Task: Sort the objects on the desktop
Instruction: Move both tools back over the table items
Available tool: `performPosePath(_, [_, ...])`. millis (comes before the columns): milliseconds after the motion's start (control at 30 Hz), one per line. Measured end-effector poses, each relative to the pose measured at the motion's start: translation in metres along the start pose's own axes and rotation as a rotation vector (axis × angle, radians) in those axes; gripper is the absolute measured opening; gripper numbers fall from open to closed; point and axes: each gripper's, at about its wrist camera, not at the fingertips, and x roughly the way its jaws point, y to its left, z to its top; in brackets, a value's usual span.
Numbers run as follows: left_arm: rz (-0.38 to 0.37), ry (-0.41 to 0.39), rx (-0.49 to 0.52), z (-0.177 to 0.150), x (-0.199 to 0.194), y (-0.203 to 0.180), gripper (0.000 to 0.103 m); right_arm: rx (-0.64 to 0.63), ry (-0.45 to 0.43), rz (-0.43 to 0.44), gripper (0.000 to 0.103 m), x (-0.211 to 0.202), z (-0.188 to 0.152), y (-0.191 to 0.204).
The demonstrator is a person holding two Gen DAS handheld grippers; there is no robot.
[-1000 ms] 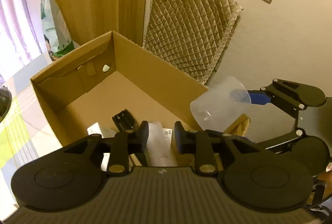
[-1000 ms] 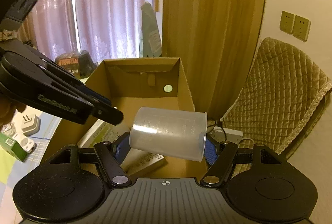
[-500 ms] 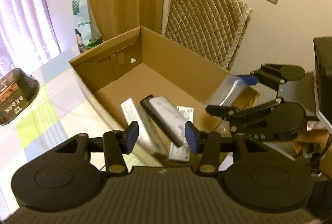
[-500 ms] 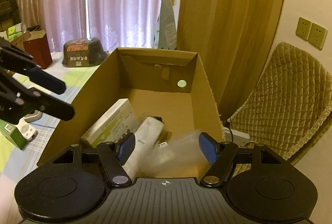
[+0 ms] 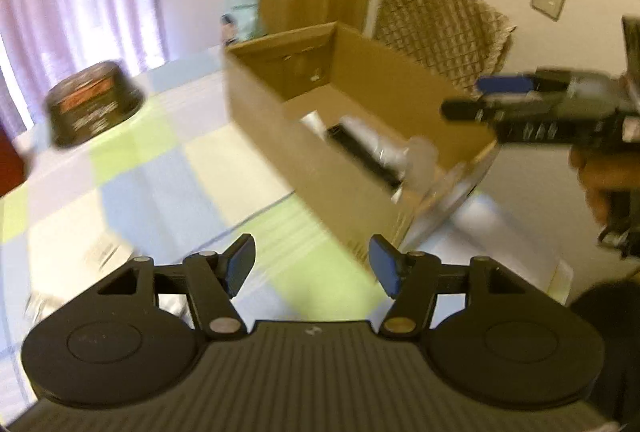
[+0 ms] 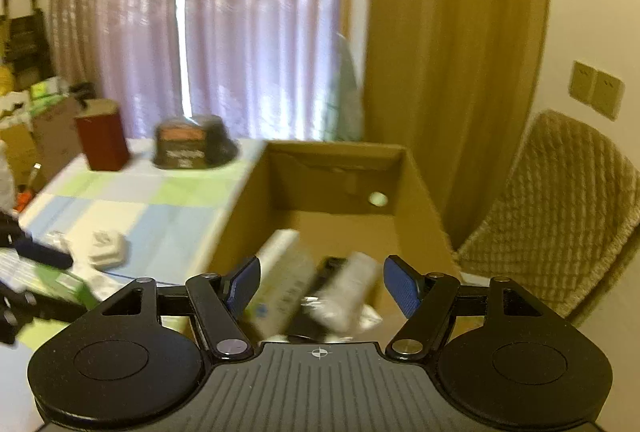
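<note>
The open cardboard box point(image 5: 320, 160) stands at the table's right end. A white carton point(image 6: 280, 272), a black item point(image 6: 326, 278) and a white pack point(image 6: 352, 290) lie inside it. A clear plastic cup point(image 5: 420, 156) lies blurred in the box's near corner. My left gripper point(image 5: 312, 264) is open and empty over the checked tablecloth, short of the box. My right gripper point(image 6: 322, 282) is open and empty above the box's near end, and it shows from the side in the left wrist view point(image 5: 480, 97).
A black round tub point(image 6: 192, 146) and a red box point(image 6: 102, 140) stand at the table's far end. A white adapter point(image 6: 106, 250) and a green box point(image 6: 68, 284) lie on the cloth left of the box. A quilted chair point(image 6: 560, 212) stands beyond the box.
The right gripper has let go of the clear cup, which now lies in the box. Both grippers have drawn back from the box, and the left has opened wider.
</note>
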Motion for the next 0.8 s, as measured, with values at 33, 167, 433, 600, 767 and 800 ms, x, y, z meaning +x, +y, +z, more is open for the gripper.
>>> performPosePath(33, [0.015,0.000,-0.014,-0.010,-0.007,0.004,0.061,0.000,-0.015,0.015,0.099,-0.005,0.001,0.008])
performPosePath(167, [0.084,0.005,-0.058,-0.046,-0.032,0.025,0.064,-0.009,-0.047,0.089,0.101,-0.018,0.004,0.047])
performPosePath(433, [0.217,0.028,-0.119,-0.104,-0.059,0.068,0.072,-0.096,0.036,0.241,0.101,-0.007,-0.012,0.127])
performPosePath(600, [0.259,0.021,-0.126,-0.121,-0.061,0.089,0.079,-0.208,0.109,0.308,0.101,0.017,-0.023,0.163])
performPosePath(767, [0.298,0.021,-0.131,-0.130,-0.053,0.110,0.080,-0.292,0.162,0.353,0.101,0.040,-0.032,0.181])
performPosePath(800, [0.309,0.023,-0.124,-0.131,-0.050,0.114,0.080,-0.305,0.170,0.361,0.101,0.043,-0.034,0.183])
